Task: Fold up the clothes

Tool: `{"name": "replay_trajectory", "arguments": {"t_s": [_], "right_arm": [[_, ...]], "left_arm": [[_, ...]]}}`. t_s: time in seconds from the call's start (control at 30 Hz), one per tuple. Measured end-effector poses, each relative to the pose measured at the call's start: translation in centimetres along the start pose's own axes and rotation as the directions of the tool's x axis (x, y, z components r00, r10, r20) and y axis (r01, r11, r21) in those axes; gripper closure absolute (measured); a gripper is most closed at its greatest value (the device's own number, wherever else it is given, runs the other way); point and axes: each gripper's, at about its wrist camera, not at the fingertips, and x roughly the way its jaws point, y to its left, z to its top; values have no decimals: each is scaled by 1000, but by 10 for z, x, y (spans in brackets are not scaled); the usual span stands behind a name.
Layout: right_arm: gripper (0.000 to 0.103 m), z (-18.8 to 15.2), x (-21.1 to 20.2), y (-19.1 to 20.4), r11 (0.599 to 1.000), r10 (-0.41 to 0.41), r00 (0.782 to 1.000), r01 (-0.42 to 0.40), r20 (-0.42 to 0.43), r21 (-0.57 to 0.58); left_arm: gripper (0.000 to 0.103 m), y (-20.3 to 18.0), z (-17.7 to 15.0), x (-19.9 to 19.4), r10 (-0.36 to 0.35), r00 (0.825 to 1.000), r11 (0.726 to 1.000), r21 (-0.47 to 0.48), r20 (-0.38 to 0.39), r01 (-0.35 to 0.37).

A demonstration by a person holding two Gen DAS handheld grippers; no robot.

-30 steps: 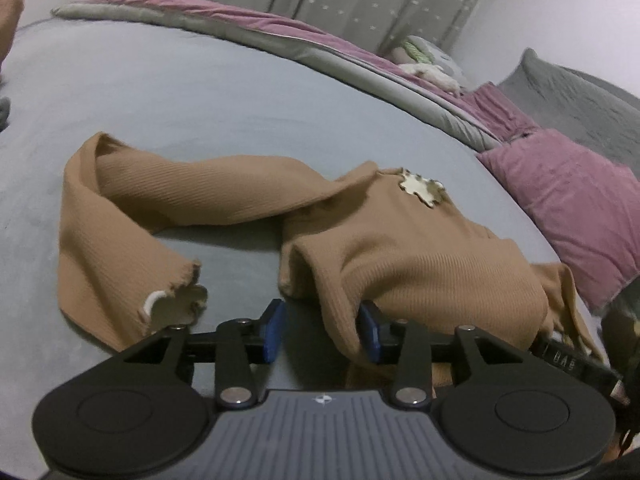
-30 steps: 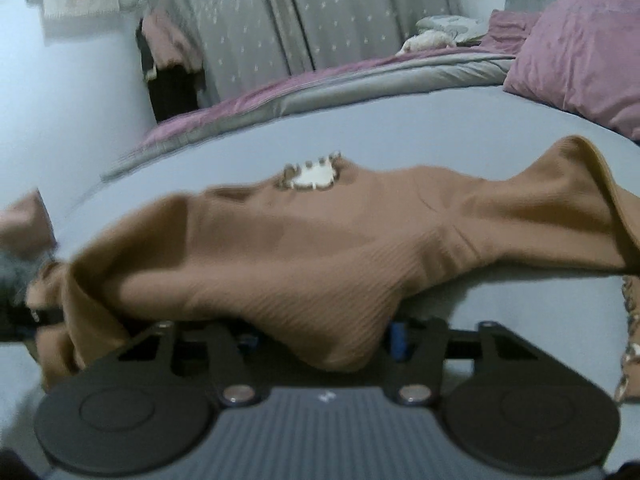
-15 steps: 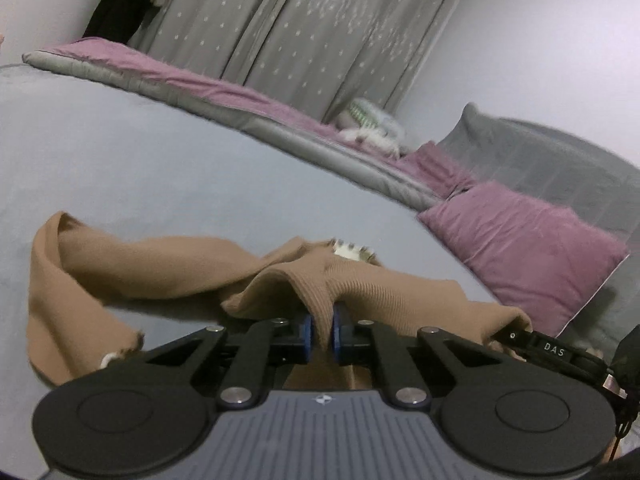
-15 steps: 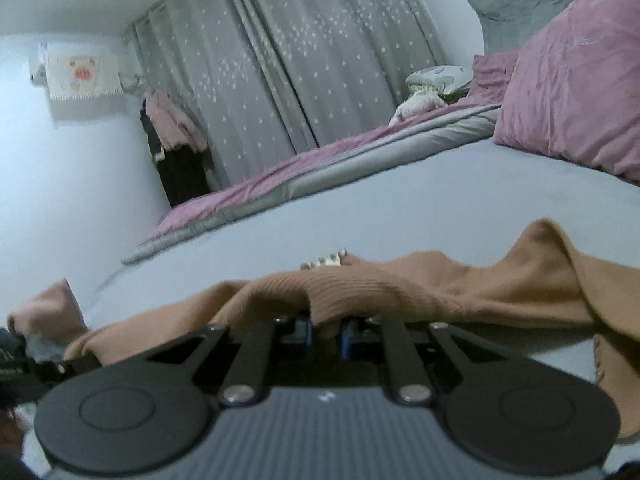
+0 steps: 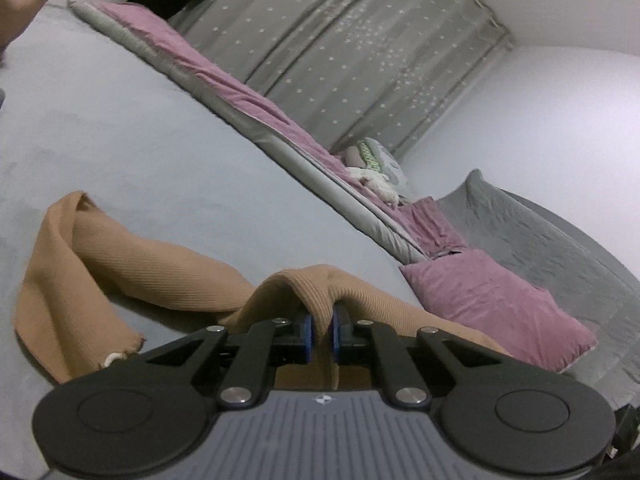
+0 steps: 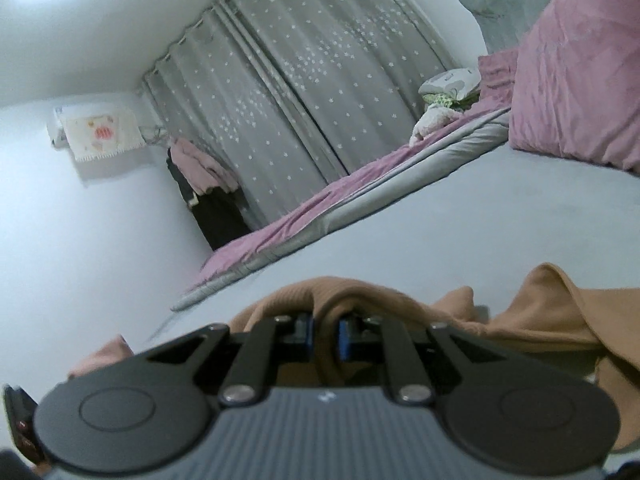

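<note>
A tan ribbed sweater (image 5: 132,268) lies partly on the grey bed (image 5: 140,140). My left gripper (image 5: 321,330) is shut on a pinched fold of it, the cloth humped up over the blue pads. One sleeve trails off to the left and doubles back, its cuff near the gripper body. In the right wrist view my right gripper (image 6: 326,334) is shut on another fold of the same sweater (image 6: 552,316), which drapes away to the right. The sweater's collar is hidden in both views.
A pink pillow (image 5: 496,308) and a grey quilt (image 5: 560,240) lie to the right of the sweater. A folded pink and grey blanket (image 5: 240,92) runs along the bed's far side before a grey starred curtain (image 6: 312,92). Clothes hang in the corner (image 6: 204,184).
Both grippers went from open around the sweater to shut on folds of it. Both have then lifted and tilted, raising the cloth; the collar has dropped out of sight.
</note>
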Motion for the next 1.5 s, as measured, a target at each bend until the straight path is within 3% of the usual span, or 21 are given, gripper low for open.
{"name": "replay_trajectory", "arguments": {"t_s": [0.3,0.7,0.8,0.9,0.97,1.0,1.2,1.37,1.5], "right_arm": [[92,1,18,-20,996,28,999,-25,-25,80],[90,-20,55,-40,993,-71,991,81,-109,82],[86,-28,62,-46,989,-121,982,133,-147,72],[74,-35,65,-50,985,-141,975,157,-172,77],[47,-35,62,-50,984,-138,975,154,-172,85],[42,-36,60,-50,985,-135,976,151,-171,81],[38,-42,56,-39,989,-134,968,144,-212,31],[33,-46,48,-33,989,-147,961,149,-234,-12],[32,-48,35,-31,987,-159,957,156,-242,-31]], "left_arm": [[95,8,-6,16,86,996,996,17,-13,-86],[93,19,-23,51,220,974,974,62,-47,-217],[89,21,-27,58,263,963,962,94,-66,-256],[86,21,-30,62,284,955,957,94,-91,-275],[78,21,-30,60,281,954,959,79,-108,-273],[71,20,-29,58,277,954,960,71,-116,-271],[62,18,-24,38,254,955,967,69,-154,-246],[56,6,-28,22,233,956,968,141,-179,-210],[55,-1,-37,17,225,945,960,220,-239,-173]]}}
